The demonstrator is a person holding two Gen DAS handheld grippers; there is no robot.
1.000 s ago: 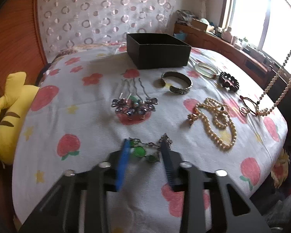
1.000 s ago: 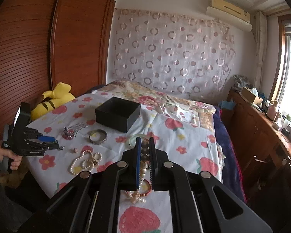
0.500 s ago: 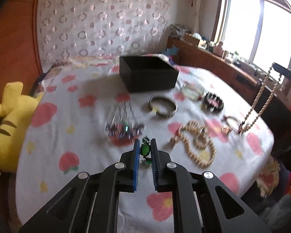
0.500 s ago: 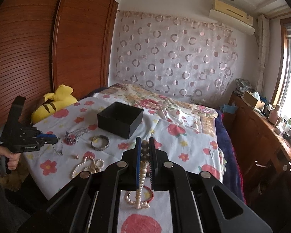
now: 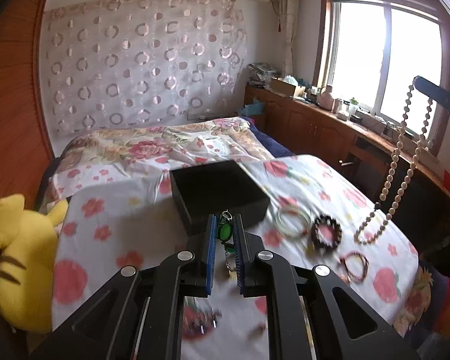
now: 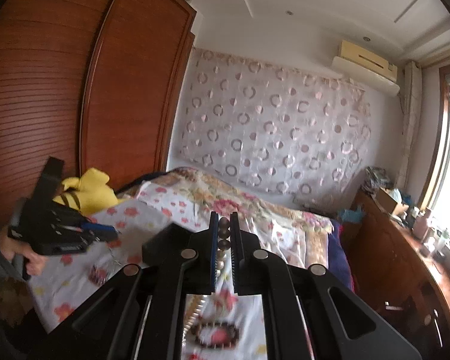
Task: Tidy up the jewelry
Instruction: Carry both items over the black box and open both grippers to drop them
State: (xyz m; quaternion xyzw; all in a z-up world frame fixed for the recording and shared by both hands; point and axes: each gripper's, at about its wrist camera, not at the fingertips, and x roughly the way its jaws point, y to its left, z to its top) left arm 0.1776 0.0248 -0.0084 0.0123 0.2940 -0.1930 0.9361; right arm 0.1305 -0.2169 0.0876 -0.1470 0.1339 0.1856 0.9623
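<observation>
Green pendant (image 5: 224, 231) between left fingers (image 5: 210, 240)

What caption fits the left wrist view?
Left gripper carrying green pendant toward black box; pearl strand dangling at right.

Honestly there's no text I can actually read in either view. The only candidate is the left gripper (image 6: 111, 234) seen from the right wrist camera: its black body has a pale strip low on the side that might be a printed label or brand mark, but it's motion-blurred and way too small to make out any letters. The air conditioner (image 6: 367, 64) high on the wall shows no readable logo, and neither does the black box (image 5: 219, 193) on the bed.
</observation>
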